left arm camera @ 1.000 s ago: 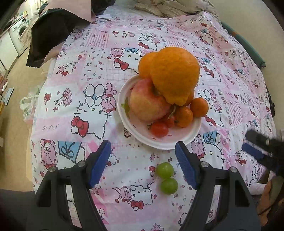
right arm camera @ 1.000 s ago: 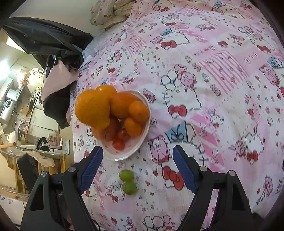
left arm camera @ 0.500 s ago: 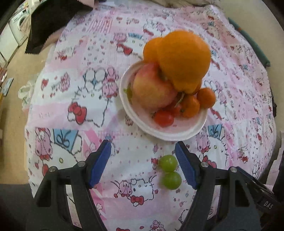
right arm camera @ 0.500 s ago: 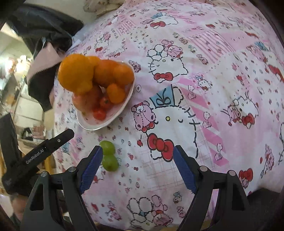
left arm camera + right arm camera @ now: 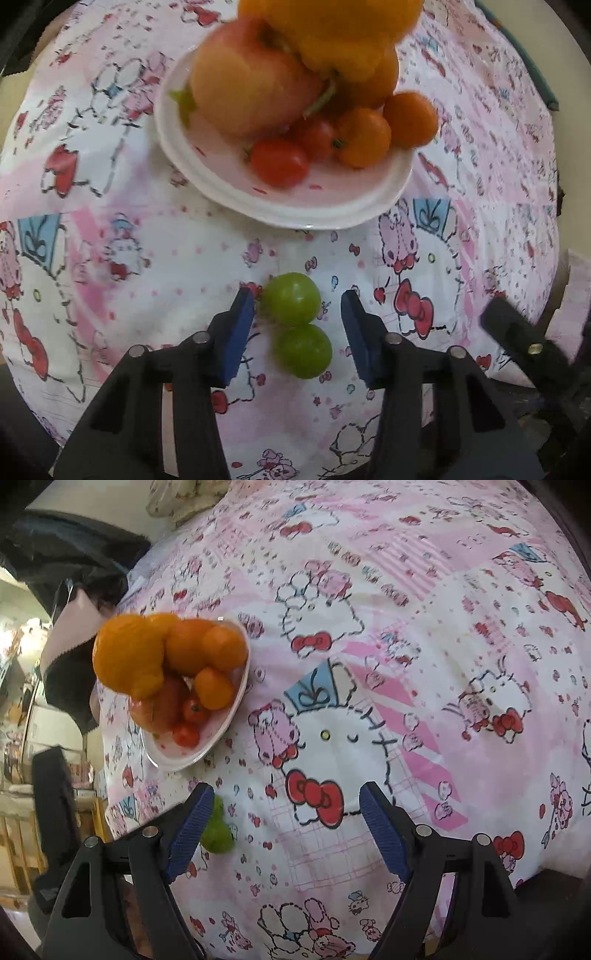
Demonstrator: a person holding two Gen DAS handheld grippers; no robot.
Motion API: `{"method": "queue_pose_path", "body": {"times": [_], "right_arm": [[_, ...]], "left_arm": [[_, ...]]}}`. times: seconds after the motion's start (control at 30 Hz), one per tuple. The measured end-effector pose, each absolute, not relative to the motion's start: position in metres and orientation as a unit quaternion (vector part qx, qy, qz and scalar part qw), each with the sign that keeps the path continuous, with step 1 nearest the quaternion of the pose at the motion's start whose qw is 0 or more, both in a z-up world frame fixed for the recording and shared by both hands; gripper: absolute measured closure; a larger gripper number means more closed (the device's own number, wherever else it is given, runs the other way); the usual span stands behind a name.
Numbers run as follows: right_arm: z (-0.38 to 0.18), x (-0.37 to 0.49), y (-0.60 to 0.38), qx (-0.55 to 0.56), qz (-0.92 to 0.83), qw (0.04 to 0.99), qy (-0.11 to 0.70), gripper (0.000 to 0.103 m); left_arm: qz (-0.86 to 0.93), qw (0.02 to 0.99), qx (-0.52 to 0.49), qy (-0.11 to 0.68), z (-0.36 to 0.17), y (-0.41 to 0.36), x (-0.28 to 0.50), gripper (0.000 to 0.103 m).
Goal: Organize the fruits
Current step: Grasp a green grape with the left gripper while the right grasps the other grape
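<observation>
Right now my left gripper (image 5: 297,308) points steeply down at the two green grapes (image 5: 298,323) on the pink cartoon-print cloth (image 5: 147,258), just off the near rim of the white plate (image 5: 295,210). Its jaws have just been closing and now bracket the farther grape; the left pad (image 5: 238,334) sits right against it, though I cannot tell if it touches, while the right pad (image 5: 356,332) stands clear, so nothing is gripped. On the plate I see a big lumpy orange, an apple (image 5: 251,81), small tangerines (image 5: 384,129) and cherry tomatoes (image 5: 288,158) piled together. My right gripper (image 5: 286,823) hangs over bare cloth beside the plate, jaws spread wide with nothing between them; the grapes peek out behind its left pad.
</observation>
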State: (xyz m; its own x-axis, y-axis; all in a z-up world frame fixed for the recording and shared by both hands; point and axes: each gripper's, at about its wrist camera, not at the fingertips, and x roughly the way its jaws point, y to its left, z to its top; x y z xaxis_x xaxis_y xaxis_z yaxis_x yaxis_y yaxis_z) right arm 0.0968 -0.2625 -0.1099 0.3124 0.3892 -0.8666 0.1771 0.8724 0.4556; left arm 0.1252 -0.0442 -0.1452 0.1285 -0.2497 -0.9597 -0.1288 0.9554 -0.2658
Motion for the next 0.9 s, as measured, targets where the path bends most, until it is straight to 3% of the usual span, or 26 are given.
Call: {"method": "queue_pose_path", "body": {"times": [0.13, 0.2, 0.23, 0.53, 0.83, 0.9], "right_arm": [[-0.109, 0.097, -0.265, 0.250, 0.065, 0.773, 0.579, 0.020], [-0.109, 0.097, -0.265, 0.251, 0.066, 0.772, 0.580, 0.020], [-0.109, 0.097, -0.265, 0.251, 0.066, 0.772, 0.580, 0.020], [-0.116, 0.098, -0.246, 0.231, 0.092, 0.759, 0.601, 0.020], [-0.138, 0.105, -0.158, 0.103, 0.185, 0.735, 0.644, 0.020], [-0.143, 0.107, -0.143, 0.069, 0.198, 0.730, 0.651, 0.026]], "left_arm": [[-0.034, 0.740, -0.139, 0.657, -0.151, -0.045, 0.128, 0.058], [-0.037, 0.743, -0.136, 0.654, -0.150, -0.045, 0.130, 0.066], [-0.039, 0.743, -0.135, 0.654, -0.149, -0.044, 0.130, 0.075], [-0.015, 0.758, -0.157, 0.632, -0.123, -0.008, 0.121, 0.075], [0.044, 0.793, -0.131, 0.594, -0.082, 0.041, 0.111, 0.075], [0.049, 0.792, -0.127, 0.596, -0.081, 0.047, 0.107, 0.075]]}}
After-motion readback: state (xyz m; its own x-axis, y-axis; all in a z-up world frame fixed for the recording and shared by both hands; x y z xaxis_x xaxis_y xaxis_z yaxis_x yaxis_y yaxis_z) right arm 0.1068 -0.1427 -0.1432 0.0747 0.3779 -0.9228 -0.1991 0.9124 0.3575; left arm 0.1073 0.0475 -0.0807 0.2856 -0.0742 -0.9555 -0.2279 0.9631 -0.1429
